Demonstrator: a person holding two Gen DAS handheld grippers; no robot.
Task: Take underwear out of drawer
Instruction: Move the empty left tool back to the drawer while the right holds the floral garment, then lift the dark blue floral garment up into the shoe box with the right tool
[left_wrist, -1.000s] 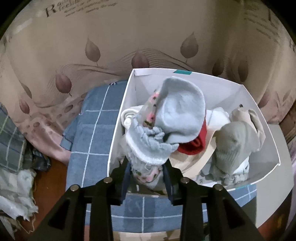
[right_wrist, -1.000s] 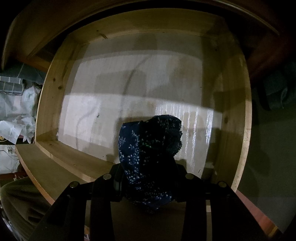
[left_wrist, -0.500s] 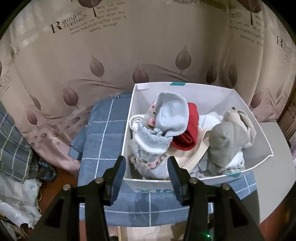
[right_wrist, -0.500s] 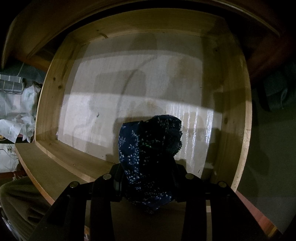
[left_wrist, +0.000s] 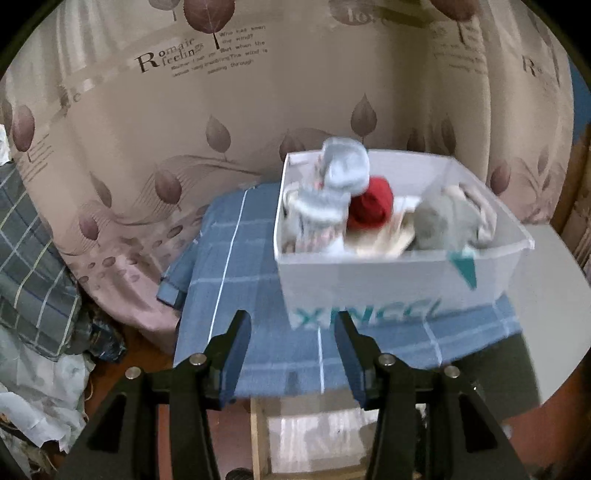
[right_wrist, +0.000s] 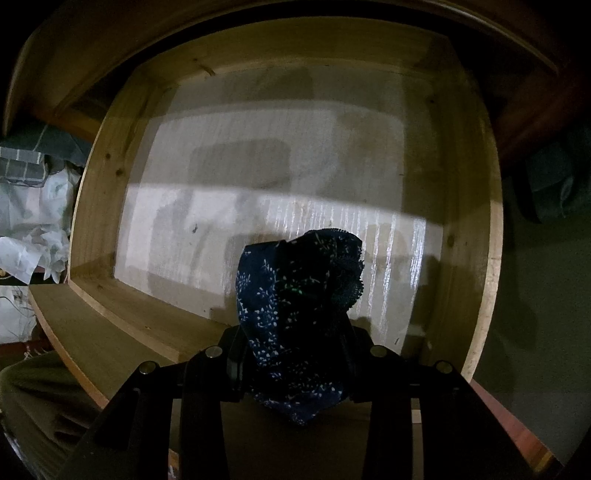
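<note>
At the bottom of the right wrist view, the right gripper (right_wrist: 295, 354) points steeply down, clenched on one dark blue speckled underwear (right_wrist: 295, 306) bunched between its jaws; beyond lies the bare wooden drawer (right_wrist: 476, 221). In the left wrist view, the left gripper (left_wrist: 293, 347) stands released, holding nothing, over a blue checked cloth (left_wrist: 236, 258). Farther, at right centre, one white box (left_wrist: 369, 284) holds piled garments, backed by a leaf-printed curtain (left_wrist: 184, 129).

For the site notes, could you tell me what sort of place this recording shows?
Most likely a bedroom or similar home room: a leaf-print curtain hangs behind a white box full of small garments, a wooden drawer stands open, and checked bedding lies beside it.
</note>
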